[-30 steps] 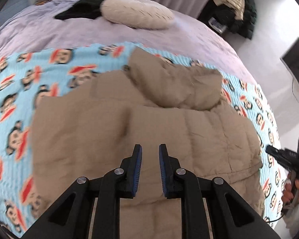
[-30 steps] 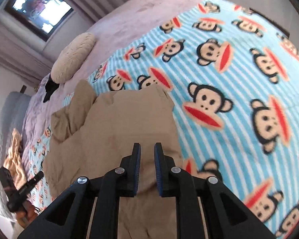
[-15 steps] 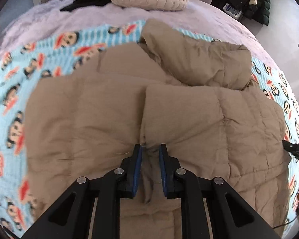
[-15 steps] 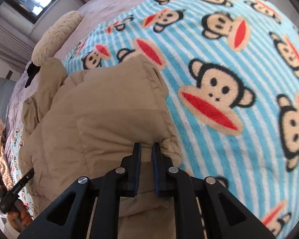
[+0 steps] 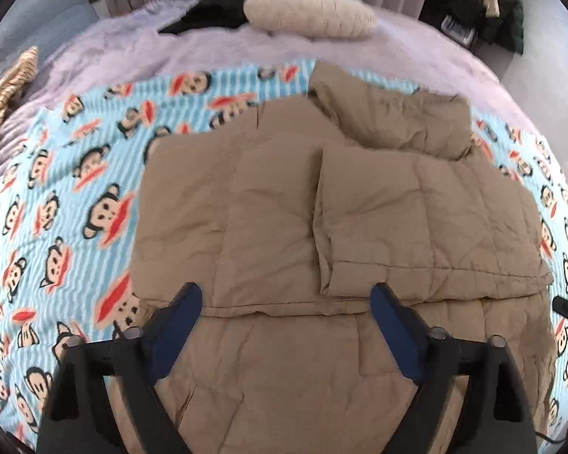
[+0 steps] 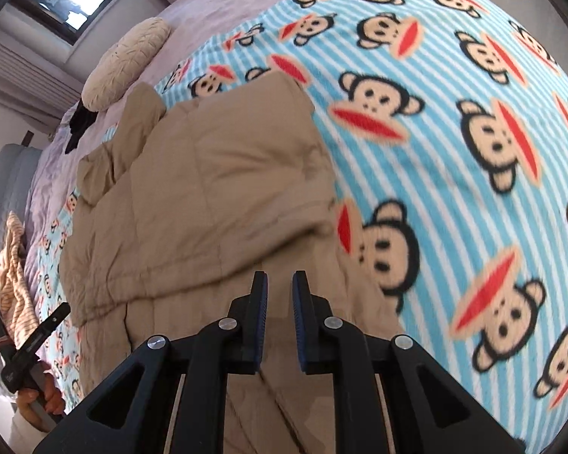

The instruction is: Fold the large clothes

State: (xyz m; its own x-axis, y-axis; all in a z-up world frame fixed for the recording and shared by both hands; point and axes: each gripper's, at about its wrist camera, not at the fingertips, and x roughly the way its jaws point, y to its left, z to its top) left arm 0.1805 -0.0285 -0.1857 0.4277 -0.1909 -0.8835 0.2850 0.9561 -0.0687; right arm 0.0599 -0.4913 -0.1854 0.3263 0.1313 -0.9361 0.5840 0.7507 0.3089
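Jacket (image 5: 269,219) flat on monkey blanket (image 5: 75,196), sleeves folded in, long axis running away from fingers toward hood. Left gripper (image 5: 287,314) spread wide over hem, empty. Right gripper (image 6: 279,302) nearly closed, nothing pinched, at hem's right edge.

Matt quilted cloth jacket (image 5: 269,204); blanket (image 6: 454,75) seemingly fleecy

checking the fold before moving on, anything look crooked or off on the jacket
Mostly tidy. The hood at the far end of the jacket lies bunched and skewed to one side, not flat. The folded-in flaps look fairly square.
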